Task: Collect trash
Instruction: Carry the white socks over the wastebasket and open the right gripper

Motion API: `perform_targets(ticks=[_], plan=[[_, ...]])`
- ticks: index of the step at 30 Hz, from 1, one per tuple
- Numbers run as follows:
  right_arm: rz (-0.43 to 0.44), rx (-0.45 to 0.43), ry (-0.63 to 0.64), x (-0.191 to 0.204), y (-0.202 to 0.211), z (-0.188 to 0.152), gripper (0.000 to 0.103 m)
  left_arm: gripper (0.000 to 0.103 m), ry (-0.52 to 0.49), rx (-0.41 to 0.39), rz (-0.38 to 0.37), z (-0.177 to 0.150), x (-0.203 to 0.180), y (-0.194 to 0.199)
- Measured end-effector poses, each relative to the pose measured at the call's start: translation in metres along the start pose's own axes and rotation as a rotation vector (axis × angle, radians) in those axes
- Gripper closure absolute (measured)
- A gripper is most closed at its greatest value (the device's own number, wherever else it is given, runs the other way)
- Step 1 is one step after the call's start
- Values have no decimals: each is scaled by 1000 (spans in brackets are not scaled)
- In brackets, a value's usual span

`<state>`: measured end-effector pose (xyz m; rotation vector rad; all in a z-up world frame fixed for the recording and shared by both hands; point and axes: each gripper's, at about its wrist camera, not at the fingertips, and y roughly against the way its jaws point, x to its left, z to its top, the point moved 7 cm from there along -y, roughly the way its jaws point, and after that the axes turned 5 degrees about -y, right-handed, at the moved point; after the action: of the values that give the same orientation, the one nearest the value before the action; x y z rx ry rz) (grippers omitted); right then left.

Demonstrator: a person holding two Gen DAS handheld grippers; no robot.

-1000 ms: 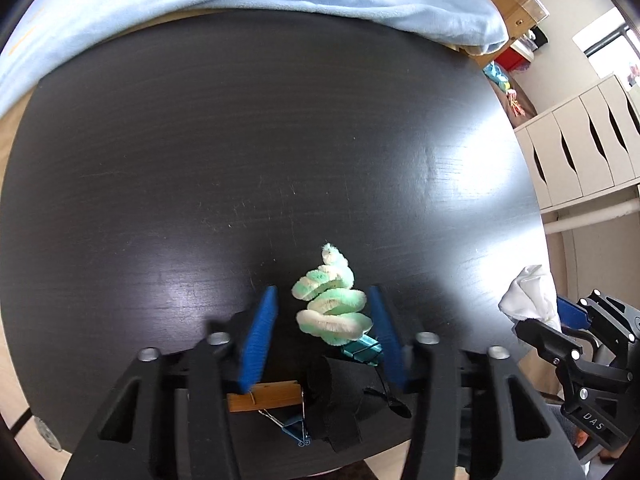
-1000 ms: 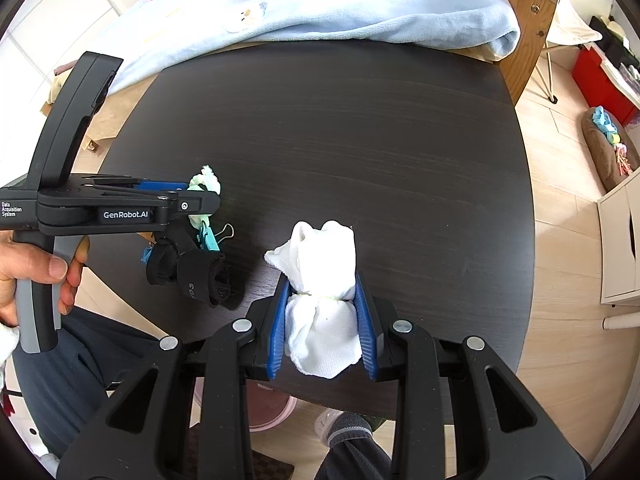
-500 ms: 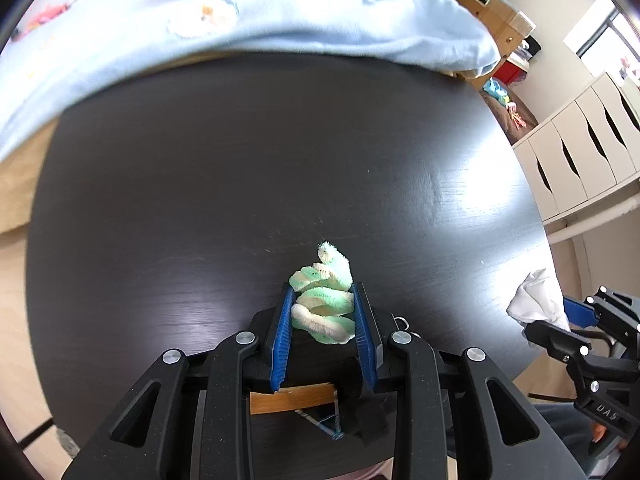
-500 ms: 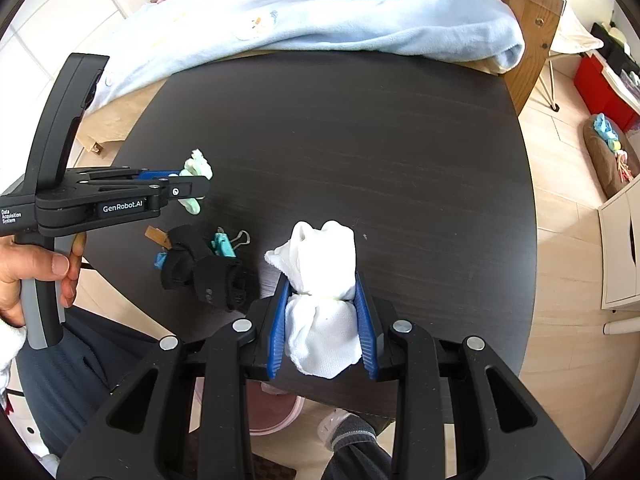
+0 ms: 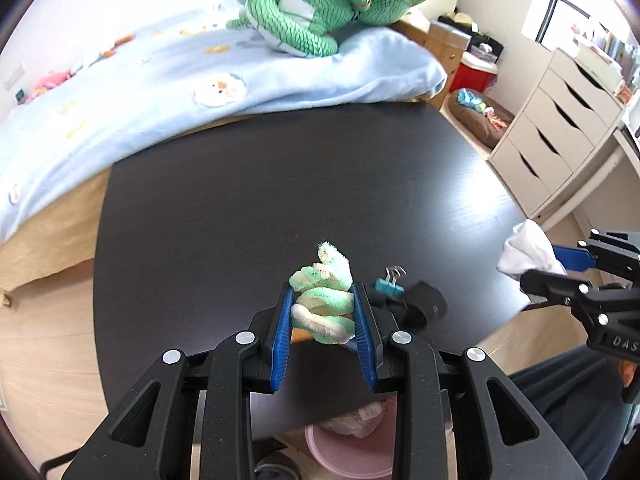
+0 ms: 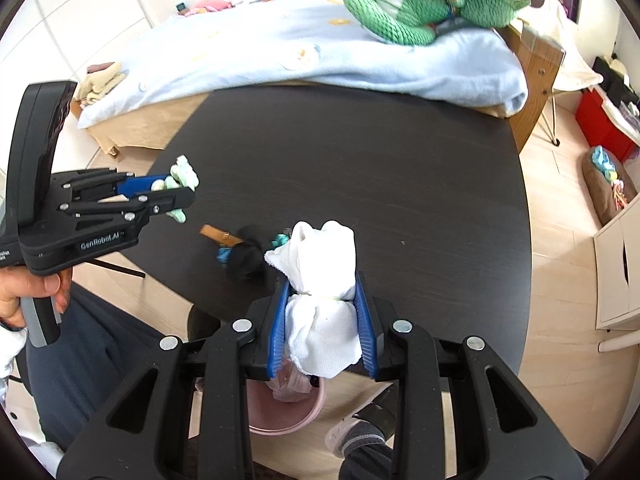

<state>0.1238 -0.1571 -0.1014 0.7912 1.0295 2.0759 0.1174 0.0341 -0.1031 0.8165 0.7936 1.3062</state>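
My left gripper (image 5: 323, 312) is shut on a twisted green and white fuzzy wire (image 5: 322, 294), held above the round black table (image 5: 248, 208). In the right wrist view the same gripper (image 6: 176, 196) hangs at the left with the fuzzy wire (image 6: 182, 178) sticking out of it. My right gripper (image 6: 320, 308) is shut on a crumpled white tissue (image 6: 324, 276), lifted over the table's near edge. The tissue (image 5: 528, 250) also shows at the right of the left wrist view. A pink bin (image 6: 280, 412) with trash in it stands on the floor below the table edge.
On the table near the front edge lie a black cloth lump (image 6: 246, 258), a teal binder clip (image 5: 388, 286) and a wooden clothespin (image 6: 218, 236). A bed with a blue blanket (image 5: 200, 80) and a green plush toy (image 5: 316, 16) borders the far side. White drawers (image 5: 560, 120) stand at right.
The left gripper closed on the fuzzy wire and lifted it off the table, away from the clip and black lump. The right gripper rose too, still holding the tissue.
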Motion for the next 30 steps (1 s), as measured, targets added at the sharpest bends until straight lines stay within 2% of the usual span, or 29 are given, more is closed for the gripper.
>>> perform_targets(ticks=[15, 23, 30], plan=[[34, -81, 63, 49, 48, -50, 72, 74, -39, -108, -50, -56, -34, 67], [50, -75, 65, 63, 53, -84, 72, 74, -60, -127, -57, -88, -47, 82], [80, -35, 72, 76, 44, -108, 72, 74, -60, -120, -52, -112, -48, 87]])
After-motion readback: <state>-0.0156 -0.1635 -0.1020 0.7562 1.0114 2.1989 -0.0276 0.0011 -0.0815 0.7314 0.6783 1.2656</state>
